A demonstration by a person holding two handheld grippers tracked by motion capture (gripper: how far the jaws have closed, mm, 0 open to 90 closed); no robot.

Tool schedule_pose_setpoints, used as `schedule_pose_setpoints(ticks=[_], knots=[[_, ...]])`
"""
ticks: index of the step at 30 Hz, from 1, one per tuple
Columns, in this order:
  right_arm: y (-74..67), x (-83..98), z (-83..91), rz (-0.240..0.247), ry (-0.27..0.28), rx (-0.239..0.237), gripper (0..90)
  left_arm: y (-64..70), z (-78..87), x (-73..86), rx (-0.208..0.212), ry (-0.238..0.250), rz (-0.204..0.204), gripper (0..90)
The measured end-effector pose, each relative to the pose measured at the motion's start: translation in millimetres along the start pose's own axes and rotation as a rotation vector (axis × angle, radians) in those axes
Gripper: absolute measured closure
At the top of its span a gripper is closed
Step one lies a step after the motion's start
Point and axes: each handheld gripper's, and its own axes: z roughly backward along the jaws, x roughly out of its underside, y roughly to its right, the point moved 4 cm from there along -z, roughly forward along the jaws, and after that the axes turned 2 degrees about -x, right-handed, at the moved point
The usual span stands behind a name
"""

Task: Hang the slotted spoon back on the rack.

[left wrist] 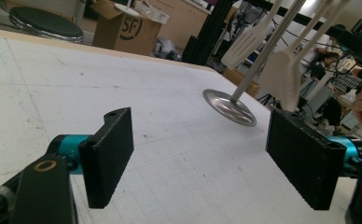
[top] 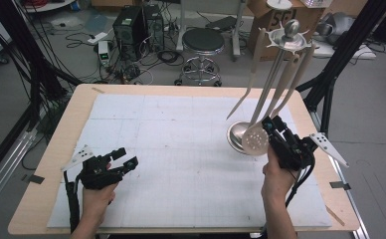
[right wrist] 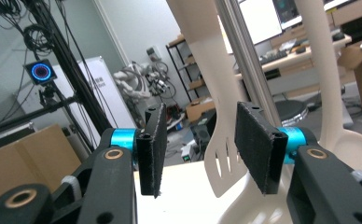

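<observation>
right gripper (top: 272,125) up at the utensil rack, jaws parted and nothing clamped between the pads; in the right gripper view the slotted spatula (right wrist: 216,154) hangs in the gap beyond the jaws, its handle rising up past them, pads clear of it on both sides; from the high view those jaw tips sit just beside the skimmer (top: 255,141), the round perforated head dangling low next to the rack's steel base (top: 234,134); the rack's pole (top: 275,79) climbs to a spiked top disc with a ball knob (top: 291,27), cream utensils hanging off it; the rack stands on the white mat (top: 181,149) toward the table's right far corner; left gripper (top: 126,158) low over the mat's near left, well apart from the rack, jaws spread wide with only bare mat between them
</observation>
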Motion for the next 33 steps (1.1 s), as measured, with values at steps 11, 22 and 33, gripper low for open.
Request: schedule_pose_setpoints(ticks=[11, 22, 33], knots=[[0.7, 12.7, 3.5, -0.024, -0.077, -0.059, 26.8, 1.3, 0.1, -0.1, 0.006, 0.007, -0.005, 23.8], [4.6, 38.8, 5.7, 0.004, -0.224, -0.137, 26.8, 4.3, -1.0, -1.0, 0.030, 0.017, -0.016, 23.8], [16.4, 61.5, 9.9, 0.011, -0.300, -0.150, 26.6, 6.1, -3.2, 0.6, 0.044, 0.004, -0.022, 23.8]])
